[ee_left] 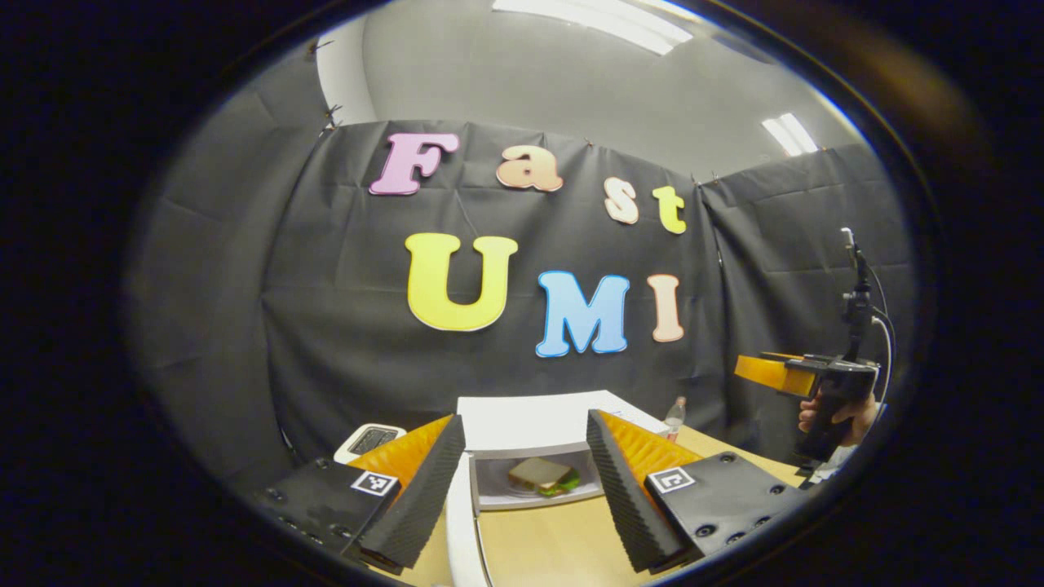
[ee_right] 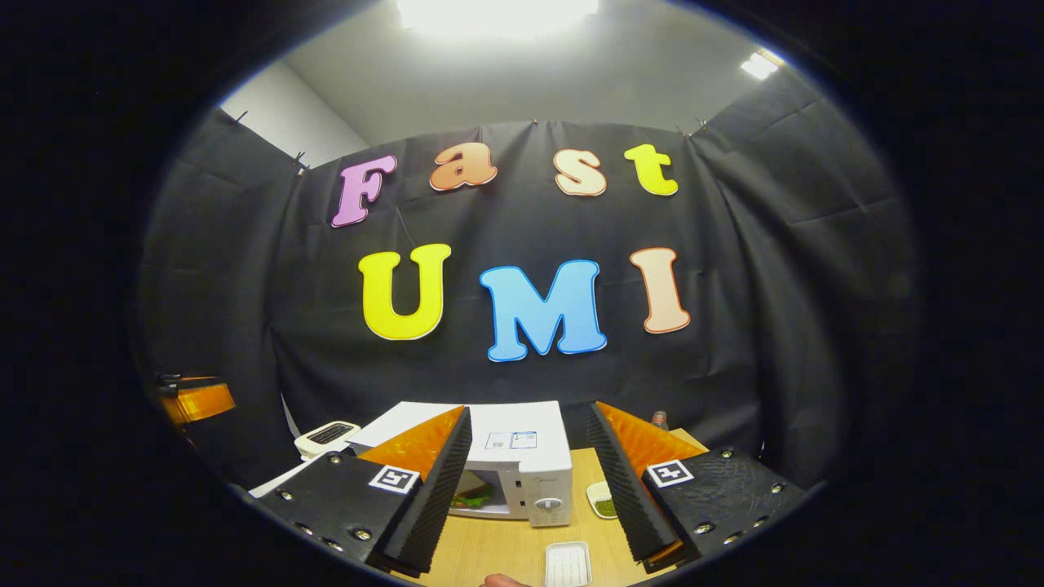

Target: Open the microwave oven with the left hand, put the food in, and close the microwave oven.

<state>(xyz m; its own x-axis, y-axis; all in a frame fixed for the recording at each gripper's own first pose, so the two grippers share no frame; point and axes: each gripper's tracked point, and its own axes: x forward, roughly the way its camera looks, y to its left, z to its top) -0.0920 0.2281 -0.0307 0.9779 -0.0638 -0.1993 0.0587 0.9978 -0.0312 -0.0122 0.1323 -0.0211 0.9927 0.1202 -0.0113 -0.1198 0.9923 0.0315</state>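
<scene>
The white microwave (ee_left: 538,417) stands on the wooden table with its door (ee_left: 458,522) swung open to the left. Inside it a sandwich (ee_left: 540,474) with green lettuce lies on a plate. My left gripper (ee_left: 524,422) is open and empty, its fingers framing the microwave's opening from a short way off. A hand holds my right gripper (ee_left: 803,379) up at the far right, away from the microwave. In the right gripper view, the right gripper (ee_right: 531,409) is open and empty, facing the microwave (ee_right: 522,456) and the sandwich (ee_right: 473,493) inside it. The left gripper (ee_right: 196,401) sits at the left edge.
A white toaster (ee_left: 369,440) stands left of the microwave and a bottle (ee_left: 674,414) behind its right side. In front of the microwave's control panel (ee_right: 548,504) lie a small dish of green food (ee_right: 604,502) and a white ridged tray (ee_right: 567,562) on the table (ee_right: 497,546).
</scene>
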